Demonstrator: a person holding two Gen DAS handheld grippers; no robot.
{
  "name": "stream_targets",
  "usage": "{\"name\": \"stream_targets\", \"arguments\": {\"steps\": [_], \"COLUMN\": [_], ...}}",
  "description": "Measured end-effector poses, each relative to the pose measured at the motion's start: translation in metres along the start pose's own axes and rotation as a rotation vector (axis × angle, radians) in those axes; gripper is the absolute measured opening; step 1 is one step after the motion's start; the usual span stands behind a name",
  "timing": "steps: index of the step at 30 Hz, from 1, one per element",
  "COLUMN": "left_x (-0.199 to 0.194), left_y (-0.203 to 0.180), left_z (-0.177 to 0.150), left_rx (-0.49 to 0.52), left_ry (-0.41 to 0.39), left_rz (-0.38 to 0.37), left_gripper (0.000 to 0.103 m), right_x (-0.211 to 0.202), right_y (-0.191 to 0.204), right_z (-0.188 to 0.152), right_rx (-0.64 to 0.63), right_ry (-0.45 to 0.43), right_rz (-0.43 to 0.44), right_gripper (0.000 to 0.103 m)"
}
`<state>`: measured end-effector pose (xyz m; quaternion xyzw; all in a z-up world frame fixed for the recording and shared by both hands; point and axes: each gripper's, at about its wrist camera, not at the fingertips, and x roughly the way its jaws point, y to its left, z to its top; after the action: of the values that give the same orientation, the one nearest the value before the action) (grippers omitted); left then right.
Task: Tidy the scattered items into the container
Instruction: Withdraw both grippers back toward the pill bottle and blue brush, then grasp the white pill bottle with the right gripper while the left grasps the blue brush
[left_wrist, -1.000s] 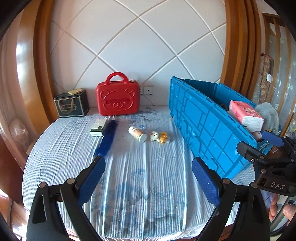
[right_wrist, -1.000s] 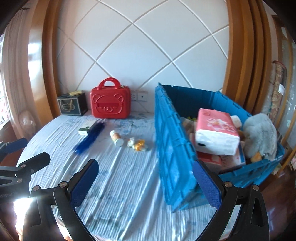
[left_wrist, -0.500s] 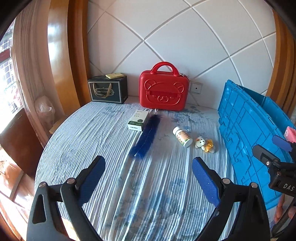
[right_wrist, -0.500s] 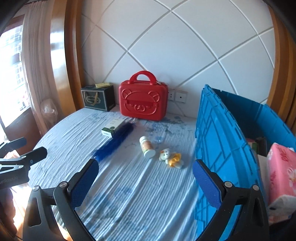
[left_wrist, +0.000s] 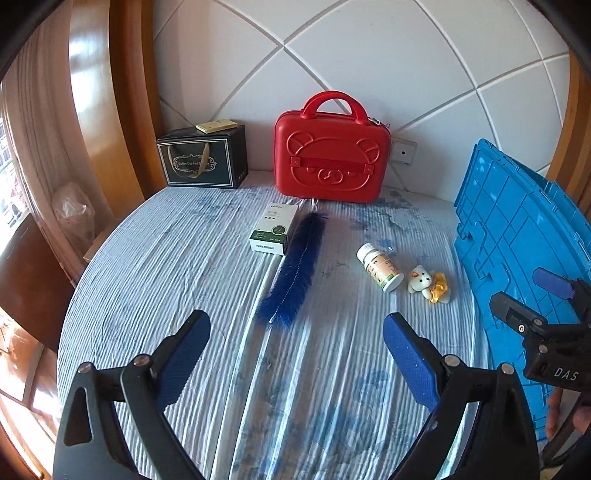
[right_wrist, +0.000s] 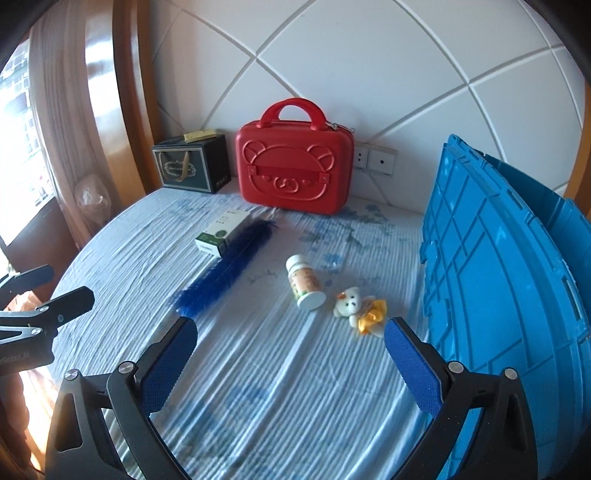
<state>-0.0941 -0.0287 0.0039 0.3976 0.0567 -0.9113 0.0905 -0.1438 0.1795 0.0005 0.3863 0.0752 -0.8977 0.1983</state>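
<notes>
Both my tongs, left (left_wrist: 295, 354) and right (right_wrist: 288, 356), are released; next I reach for the toy bear (right_wrist: 360, 308) at frame centre, beside the blue crate (right_wrist: 498, 280).

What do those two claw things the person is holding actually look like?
Both look alike: the left claw and right claw each have two black frame arms with silver rivets and triangular cut-outs, ending in long fingers faced with dimpled blue pads. White lettering "DAS" is printed on the right one's side. No cables show.

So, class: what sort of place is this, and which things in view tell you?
Probably a home room: a round table with a blue patterned cloth, a white tiled wall with sockets, and a red bear case.
</notes>
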Motion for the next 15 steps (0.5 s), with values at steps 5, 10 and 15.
{"name": "stream_targets", "arguments": {"steps": [5, 10, 15], "left_x": [0.043, 0.107, 0.176], "left_y": [0.005, 0.012, 0.018], "left_z": [0.024, 0.039, 0.047], "left_rx": [0.04, 0.053, 0.05], "left_ry": [0.043, 0.149, 0.236], "left_rz": [-0.047, -0.107, -0.107], "left_gripper": [0.096, 0.096, 0.091], "right_x": [0.038, 0.087, 0.149], "right_y": [-0.003, -0.009, -0.01], "right_z": [0.011, 0.022, 0.031], "right_rx": [0.05, 0.088, 0.107], "right_ry": [0.056, 0.132, 0.211], "right_rz": [-0.025, -0.048, -0.066], "right_gripper": [0.103, 0.103, 0.103]}}
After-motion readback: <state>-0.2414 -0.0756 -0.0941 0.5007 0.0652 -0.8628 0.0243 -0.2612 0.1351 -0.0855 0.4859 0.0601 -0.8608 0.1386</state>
